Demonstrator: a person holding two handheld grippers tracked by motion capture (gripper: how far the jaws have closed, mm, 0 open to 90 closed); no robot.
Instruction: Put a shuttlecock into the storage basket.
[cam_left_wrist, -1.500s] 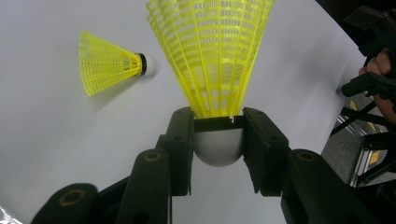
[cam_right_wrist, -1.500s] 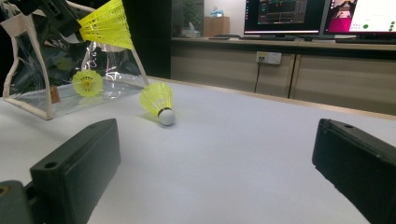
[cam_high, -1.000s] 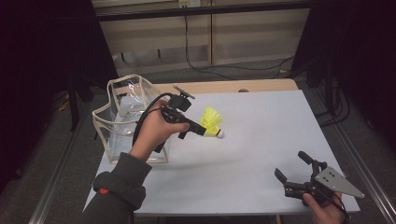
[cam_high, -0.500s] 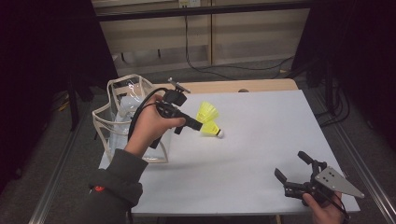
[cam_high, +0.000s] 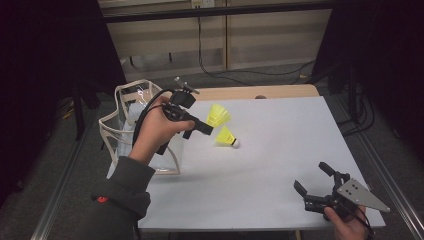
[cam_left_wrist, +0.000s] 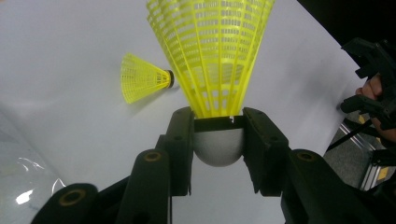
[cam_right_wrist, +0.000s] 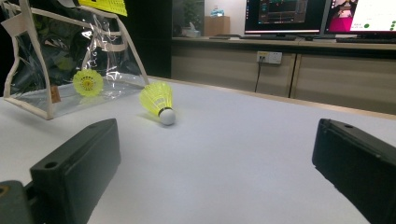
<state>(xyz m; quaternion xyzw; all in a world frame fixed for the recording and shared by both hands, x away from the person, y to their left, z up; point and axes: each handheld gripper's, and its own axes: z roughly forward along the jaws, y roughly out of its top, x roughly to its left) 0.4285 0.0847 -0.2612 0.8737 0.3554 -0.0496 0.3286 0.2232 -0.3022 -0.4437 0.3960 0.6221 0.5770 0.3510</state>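
Observation:
My left gripper (cam_high: 205, 128) is shut on the white cork of a yellow shuttlecock (cam_high: 218, 115), held in the air above the table beside the bag. The left gripper view shows that cork pinched between both jaws (cam_left_wrist: 218, 140), with the skirt (cam_left_wrist: 212, 60) fanning upward. A second yellow shuttlecock (cam_high: 226, 136) lies on its side on the white table just below, also visible as a shuttlecock (cam_right_wrist: 158, 101) in the right gripper view. My right gripper (cam_high: 310, 176) rests open near the front right edge with nothing between its jaws.
A clear bag with beige trim (cam_high: 111, 131) stands at the table's left edge; another yellow shuttlecock (cam_right_wrist: 87, 82) lies inside it. The white table (cam_high: 285, 135) stretches between the two grippers. Cabinets and monitors stand beyond the far edge.
The left gripper has lifted its shuttlecock up off the table and slightly left, toward the bag, away from the one that lies there. The right gripper has stayed still.

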